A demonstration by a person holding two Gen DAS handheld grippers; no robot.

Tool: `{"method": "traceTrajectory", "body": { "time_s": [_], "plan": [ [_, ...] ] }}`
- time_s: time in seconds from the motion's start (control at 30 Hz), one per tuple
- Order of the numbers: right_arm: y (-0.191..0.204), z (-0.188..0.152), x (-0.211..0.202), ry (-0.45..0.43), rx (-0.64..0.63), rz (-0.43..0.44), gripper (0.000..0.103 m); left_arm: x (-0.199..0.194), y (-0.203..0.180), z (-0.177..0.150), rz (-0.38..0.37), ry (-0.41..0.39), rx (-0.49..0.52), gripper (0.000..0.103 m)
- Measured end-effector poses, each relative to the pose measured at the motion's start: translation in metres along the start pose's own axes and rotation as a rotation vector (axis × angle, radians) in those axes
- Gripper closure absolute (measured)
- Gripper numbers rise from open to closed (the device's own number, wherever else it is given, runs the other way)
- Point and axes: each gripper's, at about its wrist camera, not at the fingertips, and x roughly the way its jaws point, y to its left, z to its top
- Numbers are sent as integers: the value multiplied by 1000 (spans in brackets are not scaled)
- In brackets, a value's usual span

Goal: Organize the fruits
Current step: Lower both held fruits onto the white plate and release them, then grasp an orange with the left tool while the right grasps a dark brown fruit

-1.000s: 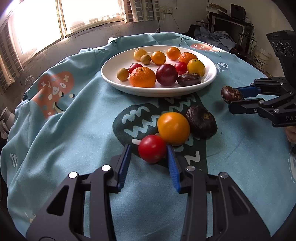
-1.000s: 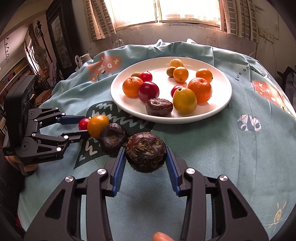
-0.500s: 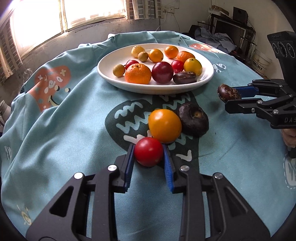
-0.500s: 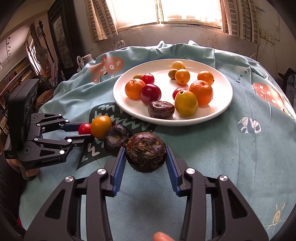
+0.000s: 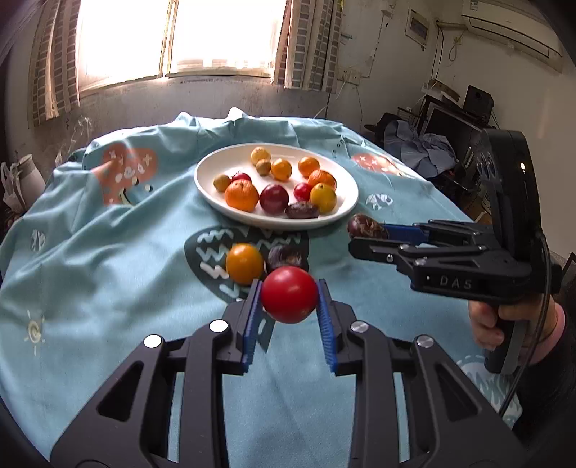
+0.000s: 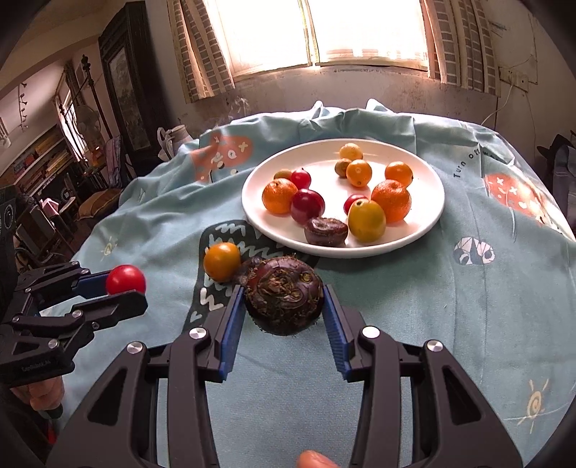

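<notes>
I've got L gripper (image 5: 289,316) clamped on red tomato (image 5: 289,294), R gripper (image 6: 284,316) on dark wrinkly fruit (image 6: 283,295), both just short of plate (image 6: 428,219). I'd lift over rim, set in bare spots w/o knocking oranges.

A lived-in home room: curtained window (image 6: 363,32), dark wooden cabinet (image 6: 126,97), bookshelves (image 6: 39,158), air conditioner (image 5: 511,21), and a bench under a cartoon-print cloth (image 6: 486,288).

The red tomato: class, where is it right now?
The red tomato is clamped in the left gripper, lifted just in front of the yellow-orange fruit on the cloth, short of the white plate.
</notes>
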Motion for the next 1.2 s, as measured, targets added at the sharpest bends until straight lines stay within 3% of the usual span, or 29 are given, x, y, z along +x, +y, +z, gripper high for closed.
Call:
{"method": "traceTrajectory", "body": {
  "time_s": [0.13, 0.3, 0.47, 0.63, 0.67, 0.7, 0.73, 0.77, 0.8, 0.93, 1.03, 1.2],
  "plan": [
    [-5, 29, -10, -71, 6, -50, 59, 13, -4, 60, -6, -42, -6, 73],
    [-36, 72, 19, -100, 31, -124, 59, 79, 2, 118, 55, 2, -6, 73],
    [-73, 92, 55, -72, 81, -137, 59, 143, 18, 145, 105, 65, -34, 73],
    [-86, 100, 77, -68, 77, -138, 59, 175, 29, 153, 134, 105, -38, 73],
    [-86, 101, 79, -68, 77, -134, 55, 177, 30, 154, 149, 105, -43, 71],
    [-86, 101, 78, -74, 77, -132, 50, 176, 33, 154, 159, 102, -55, 64],
    [-84, 101, 76, -81, 79, -139, 38, 172, 35, 154, 187, 91, -71, 37],
    [-83, 101, 72, -92, 84, -146, 36, 164, 38, 153, 230, 61, -95, 14],
    [-81, 100, 67, -96, 86, -135, 36, 153, 41, 151, 242, 28, -118, 7],
    [-67, 86, 41, -106, 83, -113, 36, 100, 55, 136, 200, -8, -199, 6],
    [-48, 64, 24, -93, 52, -92, 36, 64, 65, 107, 290, 8, -253, 4],
    [-15, 19, 23, -10, 28, -50, 36, 26, 85, 39, 351, -13, -374, 4]
  ]
}}
